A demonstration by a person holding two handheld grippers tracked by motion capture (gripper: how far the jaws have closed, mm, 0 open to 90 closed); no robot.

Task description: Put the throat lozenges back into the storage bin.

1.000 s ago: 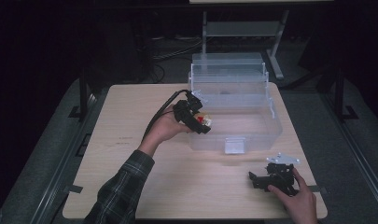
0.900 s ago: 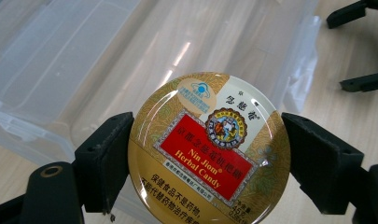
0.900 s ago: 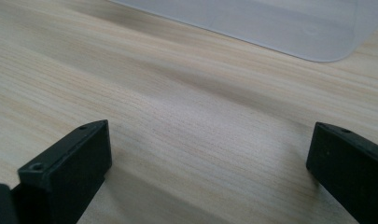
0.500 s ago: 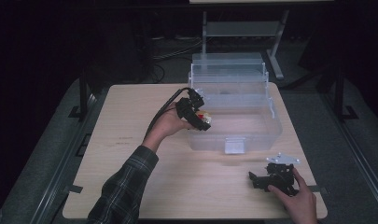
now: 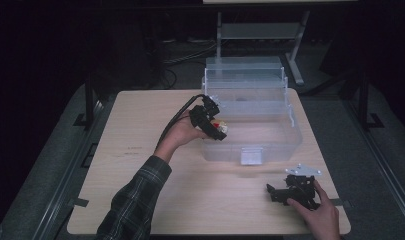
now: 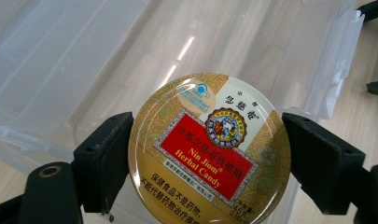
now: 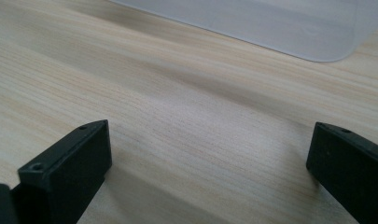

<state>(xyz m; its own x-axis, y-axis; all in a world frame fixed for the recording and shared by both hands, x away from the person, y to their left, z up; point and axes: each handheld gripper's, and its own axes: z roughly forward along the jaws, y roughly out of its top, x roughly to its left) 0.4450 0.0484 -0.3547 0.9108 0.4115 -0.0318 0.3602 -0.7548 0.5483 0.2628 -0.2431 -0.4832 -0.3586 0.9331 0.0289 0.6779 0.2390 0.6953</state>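
While the left gripper [image 5: 216,126] hangs at the near left corner of the clear plastic box [image 5: 270,145], its jaws are clamped on a round candy tin [image 6: 209,149], one jaw pressing each side of the rim. In the left gripper view the tin sits squarely between the jaws, label facing up, with the box's hollow directly behind it. Judging from this, the step in hand is carrying the tin over the box wall to set it inside. The next move likely calls for lowering the tin past the wall toward the box floor, then easing the jaws apart so it drops flat. To the right of the box, near its front right corner, the right gripper [image 5: 293,194] rests on the wooden table [image 5: 140,200], its jaws spread wide and holding nothing.
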